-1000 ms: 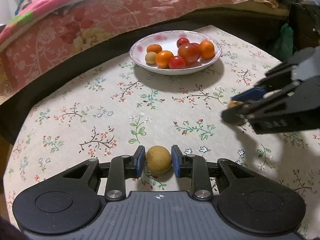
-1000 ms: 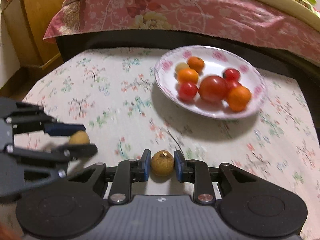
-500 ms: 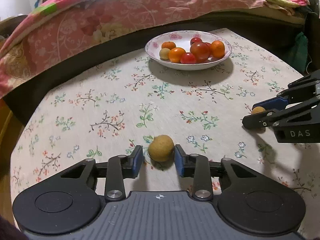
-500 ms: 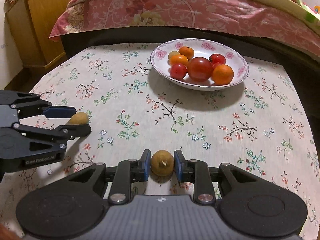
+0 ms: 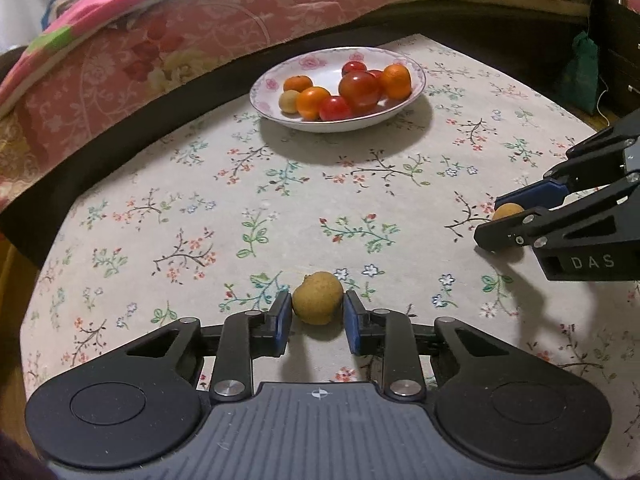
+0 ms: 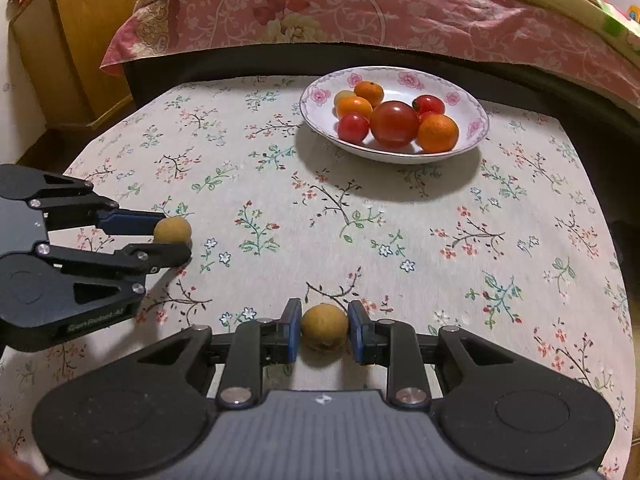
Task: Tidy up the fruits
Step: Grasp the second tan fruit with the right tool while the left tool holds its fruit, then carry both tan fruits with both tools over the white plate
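Setting: home, bedroom. Evidence listed:
- Bed [image 6: 360, 12] along far side of desk, covered with pink floral quilt [image 5: 180, 36]; dark bed frame [image 6: 280, 64] seen below the quilt.
- Wooden cabinet [image 6: 76, 40] placed at left of bed.
- Low desk [image 6: 440, 232] draped with flower-print cloth, set just beside bed.
- Rose-patterned china bowl [image 6: 476, 128] of oranges and tomatoes set on desk.
- Green cloth bag [image 5: 582, 72] seen beside dark furniture at right.
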Demonstrator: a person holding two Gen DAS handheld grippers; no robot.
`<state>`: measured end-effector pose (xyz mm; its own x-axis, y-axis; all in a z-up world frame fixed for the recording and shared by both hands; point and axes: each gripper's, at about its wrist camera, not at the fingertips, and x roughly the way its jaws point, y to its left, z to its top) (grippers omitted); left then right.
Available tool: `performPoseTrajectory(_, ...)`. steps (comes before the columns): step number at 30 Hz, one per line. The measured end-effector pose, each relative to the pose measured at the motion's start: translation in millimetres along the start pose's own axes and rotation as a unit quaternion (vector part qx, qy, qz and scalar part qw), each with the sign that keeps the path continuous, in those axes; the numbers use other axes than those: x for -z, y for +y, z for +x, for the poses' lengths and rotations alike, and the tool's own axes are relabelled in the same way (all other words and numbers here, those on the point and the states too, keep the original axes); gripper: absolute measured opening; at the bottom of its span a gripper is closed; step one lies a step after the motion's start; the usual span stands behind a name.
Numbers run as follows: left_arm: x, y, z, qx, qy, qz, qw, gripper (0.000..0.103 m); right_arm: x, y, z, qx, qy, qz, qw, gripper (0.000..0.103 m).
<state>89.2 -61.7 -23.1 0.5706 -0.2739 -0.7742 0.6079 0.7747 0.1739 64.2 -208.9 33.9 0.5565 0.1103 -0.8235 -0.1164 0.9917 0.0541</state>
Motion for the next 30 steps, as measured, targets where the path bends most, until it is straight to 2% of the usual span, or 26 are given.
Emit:
performPoseTrajectory(15,-14,-28,-6,-0.004,0.035,0.041,0.9985,0.035,-4,-13,-13,-0.004,0.012,0.015,1.0,0.026)
performPoseTrajectory(23,-17,-28,-2,0.03,0.027,0.05,0.9979,0.035,-2,-14,-17,0.002,0.021,0.012,1.0,0.026)
performPoseTrajectory(30,-25,-19,9,0.043,0.024,0.048,0.9976,0.035,-3,-18,-6,0.007,0.034,0.018,0.999,0.026)
